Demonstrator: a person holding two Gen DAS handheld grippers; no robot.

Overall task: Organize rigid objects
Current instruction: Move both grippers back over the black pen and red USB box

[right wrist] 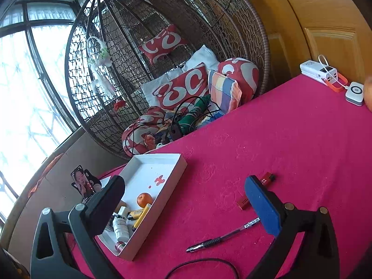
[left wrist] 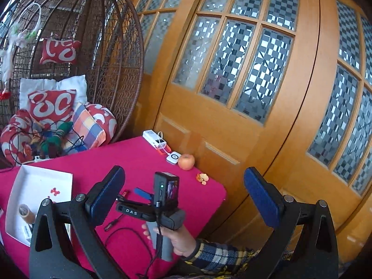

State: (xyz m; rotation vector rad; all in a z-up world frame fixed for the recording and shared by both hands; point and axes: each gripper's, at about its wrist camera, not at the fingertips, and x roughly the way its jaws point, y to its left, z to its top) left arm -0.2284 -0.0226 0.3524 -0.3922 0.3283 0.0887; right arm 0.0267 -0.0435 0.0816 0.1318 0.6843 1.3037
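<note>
Both tools are empty w/ jaws spread wide: the right hand-held gripper (right wrist: 186, 205) hangs over the magenta cloth-covered surface (right wrist: 290, 139), and the left hand-held gripper (left wrist: 183, 200) sits higher and further back, looking across at the other tool and the person's hand (left wrist: 176, 239) on its grey grip. Loose items on the cloth: a black-and-clear ballpoint pen (right wrist: 223, 237) near the front edge, a small red rectangular piece (right wrist: 243, 201) right by the blue pad (right wrist: 262, 207), and a second red-and-black stick-shaped piece (right wrist: 267, 177) just beyond. The shallow white cardboard tray (right wrist: 162, 155) to the left already holds an orange fruit (right wrist: 144, 198), a white bottle (right wrist: 121, 229), yellow tubes (right wrist: 140, 216) etc. Likely next job is picking one of the loose bits, prob. the red piece or pen. Risks: the pen is thin, round and low, so pads may close over it or roll it off the front edge; the pile of the cloth could snag a pad coming in too low. The red piece is close to the right pad, so a sideways approach could knock it instead of straddling it. The black cable (right wrist: 202, 264) loops near the front and could catch a finger or drag. The tray is light card, so a bump to its wall could shift it or spill the contents.
</note>
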